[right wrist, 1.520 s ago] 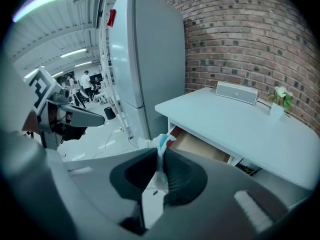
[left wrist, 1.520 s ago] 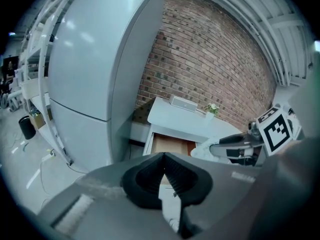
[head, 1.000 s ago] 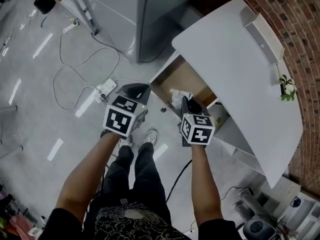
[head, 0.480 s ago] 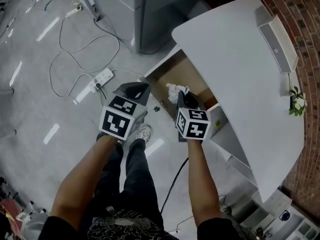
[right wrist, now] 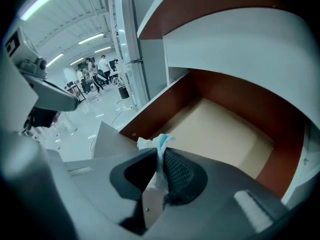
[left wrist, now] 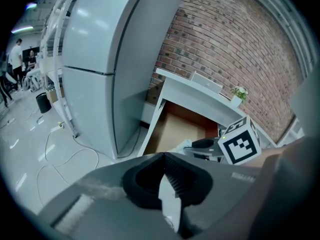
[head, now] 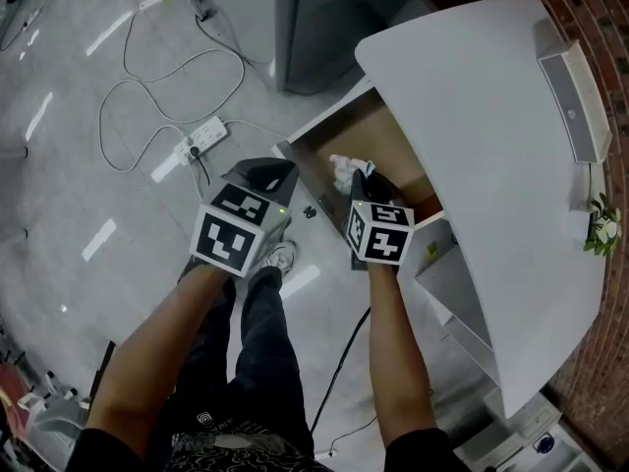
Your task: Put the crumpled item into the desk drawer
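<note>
The crumpled item (head: 342, 171), a wad of white paper with a blue streak, is pinched in my right gripper (head: 361, 177), which is shut on it. It hangs over the near left corner of the open desk drawer (head: 378, 138). In the right gripper view the crumpled item (right wrist: 156, 145) pokes up between the ridged pads of the right gripper (right wrist: 161, 158), above the drawer's tan floor (right wrist: 220, 134). My left gripper (head: 267, 173) hovers over the floor just left of the drawer's front, shut and with nothing in it. In its own view the left gripper (left wrist: 163, 158) faces the drawer (left wrist: 175, 130).
The white desk top (head: 482, 116) overhangs the drawer and carries a flat white box (head: 575, 96) and a small plant (head: 601, 232). A tall grey cabinet (head: 324, 18) stands left of the desk. A power strip (head: 197, 142) with cables lies on the floor. The person's shoe (head: 282, 258) is below the grippers.
Both grippers have sunk toward the drawer. The right one has carried the crumpled item from above the drawer's front to lower over its near corner. Neither gripper's jaws have changed.
</note>
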Demonstrator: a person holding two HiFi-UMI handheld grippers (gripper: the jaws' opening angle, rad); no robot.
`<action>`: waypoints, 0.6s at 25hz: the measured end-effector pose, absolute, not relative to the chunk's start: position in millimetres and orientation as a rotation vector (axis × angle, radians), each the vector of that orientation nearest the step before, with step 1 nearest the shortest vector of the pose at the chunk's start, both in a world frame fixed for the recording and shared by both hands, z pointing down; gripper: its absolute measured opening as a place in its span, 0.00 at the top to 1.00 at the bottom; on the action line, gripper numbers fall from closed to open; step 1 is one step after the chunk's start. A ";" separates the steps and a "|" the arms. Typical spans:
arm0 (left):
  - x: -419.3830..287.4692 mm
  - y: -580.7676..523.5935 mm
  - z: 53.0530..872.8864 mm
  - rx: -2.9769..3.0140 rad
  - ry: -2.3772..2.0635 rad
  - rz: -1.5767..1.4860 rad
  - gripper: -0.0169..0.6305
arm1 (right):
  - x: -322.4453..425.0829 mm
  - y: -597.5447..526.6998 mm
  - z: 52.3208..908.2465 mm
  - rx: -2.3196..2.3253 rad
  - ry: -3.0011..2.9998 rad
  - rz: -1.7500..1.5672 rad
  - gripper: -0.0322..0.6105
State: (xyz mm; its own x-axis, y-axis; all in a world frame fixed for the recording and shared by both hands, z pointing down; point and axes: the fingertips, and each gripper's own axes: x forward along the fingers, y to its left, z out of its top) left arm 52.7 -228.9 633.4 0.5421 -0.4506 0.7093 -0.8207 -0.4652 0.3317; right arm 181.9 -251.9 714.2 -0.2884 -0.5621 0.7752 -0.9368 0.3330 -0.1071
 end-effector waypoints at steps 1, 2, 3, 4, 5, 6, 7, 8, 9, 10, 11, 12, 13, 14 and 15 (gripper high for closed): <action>53.5 -229.0 634.7 2.112 -1.022 0.714 0.97 | 181.8 -252.2 716.8 1.310 -1.963 0.759 0.88; 54.5 -228.8 635.9 2.111 -1.021 0.712 0.97 | 182.0 -252.1 719.3 1.306 -1.962 0.761 0.88; 55.5 -228.5 637.2 2.110 -1.019 0.712 0.97 | 182.4 -252.1 721.6 1.303 -1.960 0.761 0.88; 56.1 -228.2 638.6 2.109 -1.019 0.713 0.97 | 182.7 -252.1 723.4 1.299 -1.960 0.760 0.88; 56.3 -227.8 640.0 2.108 -1.019 0.716 0.97 | 182.8 -252.2 724.7 1.297 -1.960 0.759 0.88; 56.1 -227.4 641.3 2.106 -1.019 0.720 0.97 | 182.7 -252.1 725.5 1.296 -1.961 0.760 0.88; 56.0 -227.0 642.5 2.104 -1.020 0.723 0.97 | 182.9 -252.1 726.2 1.296 -1.963 0.762 0.88; 56.0 -226.6 643.4 2.102 -1.021 0.725 0.97 | 183.5 -252.1 726.9 1.297 -1.963 0.766 0.88; 56.2 -226.2 644.3 2.100 -1.021 0.727 0.97 | 184.6 -252.2 727.8 1.299 -1.961 0.770 0.88; 56.5 -225.5 645.0 2.099 -1.020 0.729 0.97 | 185.9 -252.3 728.7 1.302 -1.958 0.776 0.88; 56.7 -224.7 645.7 2.097 -1.019 0.733 0.97 | 186.8 -252.2 729.5 1.304 -1.956 0.782 0.88; 56.5 -223.9 646.4 2.096 -1.019 0.736 0.97 | 187.0 -251.8 730.3 1.302 -1.955 0.788 0.88; 56.0 -223.1 647.0 2.094 -1.020 0.739 0.97 | 186.4 -250.9 731.3 1.297 -1.955 0.794 0.88; 55.5 -222.5 647.4 2.091 -1.021 0.740 0.97 | 185.5 -249.8 732.3 1.291 -1.955 0.800 0.87; 55.2 -222.1 647.4 2.089 -1.021 0.741 0.97 | 184.9 -248.8 733.2 1.288 -1.956 0.807 0.86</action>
